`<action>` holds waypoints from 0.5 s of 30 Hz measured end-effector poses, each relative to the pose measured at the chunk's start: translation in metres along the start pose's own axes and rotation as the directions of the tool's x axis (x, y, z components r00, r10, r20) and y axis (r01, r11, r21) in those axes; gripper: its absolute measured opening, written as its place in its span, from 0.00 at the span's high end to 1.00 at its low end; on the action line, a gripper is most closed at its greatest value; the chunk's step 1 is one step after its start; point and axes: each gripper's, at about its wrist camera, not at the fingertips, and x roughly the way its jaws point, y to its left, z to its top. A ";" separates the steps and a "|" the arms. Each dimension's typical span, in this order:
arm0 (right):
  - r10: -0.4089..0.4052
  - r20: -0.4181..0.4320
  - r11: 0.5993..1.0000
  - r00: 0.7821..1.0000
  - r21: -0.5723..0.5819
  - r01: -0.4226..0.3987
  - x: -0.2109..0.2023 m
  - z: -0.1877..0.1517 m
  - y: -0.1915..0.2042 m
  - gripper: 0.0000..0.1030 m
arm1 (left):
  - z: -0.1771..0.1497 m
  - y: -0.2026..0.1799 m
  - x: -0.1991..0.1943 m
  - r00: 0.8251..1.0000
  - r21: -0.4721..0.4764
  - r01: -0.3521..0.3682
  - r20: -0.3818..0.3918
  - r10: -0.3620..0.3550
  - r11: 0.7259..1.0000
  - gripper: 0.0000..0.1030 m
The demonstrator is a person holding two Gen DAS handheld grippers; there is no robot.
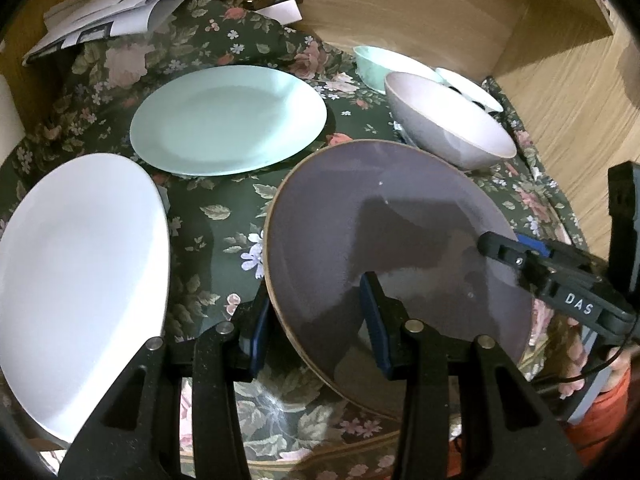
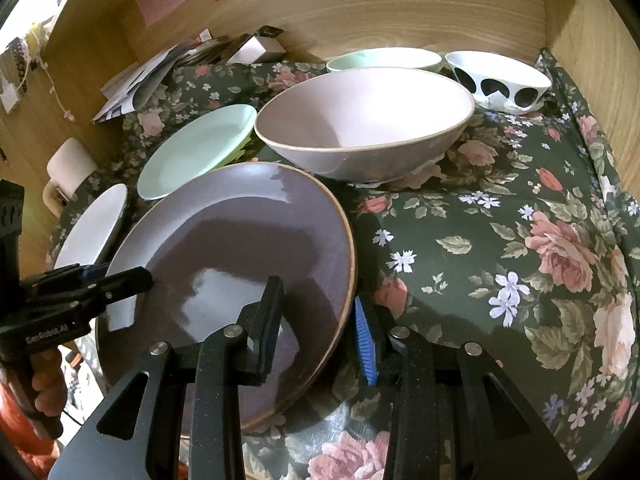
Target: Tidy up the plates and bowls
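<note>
A mauve plate [image 1: 360, 216] [image 2: 240, 240] with a brown rim lies tilted near the front of the floral cloth. My left gripper [image 1: 316, 320] straddles its left rim, one finger over and one under, with a gap showing. My right gripper [image 2: 320, 320] straddles its right rim the same way. A mint plate [image 1: 228, 120] [image 2: 196, 152] lies behind it and a white plate [image 1: 80, 272] [image 2: 94, 224] to the left. A mauve bowl [image 1: 448, 124] [image 2: 364, 120], a mint bowl [image 1: 380, 64] [image 2: 384, 58] and a white black-spotted bowl [image 1: 468, 88] [image 2: 500, 80] stand at the back right.
A floral cloth [image 2: 500, 260] covers the surface inside a wooden cabinet [image 1: 400, 4]. Papers [image 1: 116, 12] and small boxes [image 2: 256, 46] lie at the back left. A white roll [image 2: 68, 162] stands at the left wall.
</note>
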 end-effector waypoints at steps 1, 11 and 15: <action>0.001 -0.001 1.000 1.000 -0.001 -0.001 0.000 0.001 0.000 0.68 | 0.000 0.000 0.000 1.000 0.000 -0.001 0.001 0.001 1.000 0.59; -0.011 -0.013 1.000 1.000 -0.020 0.011 -0.002 0.003 0.003 0.65 | 0.000 -0.001 -0.005 0.998 0.047 -0.054 0.043 0.052 0.997 0.60; -0.023 0.003 0.999 1.000 -0.024 0.023 -0.012 0.002 0.002 0.55 | 0.002 0.004 -0.014 0.996 0.031 -0.060 0.063 0.058 0.998 0.59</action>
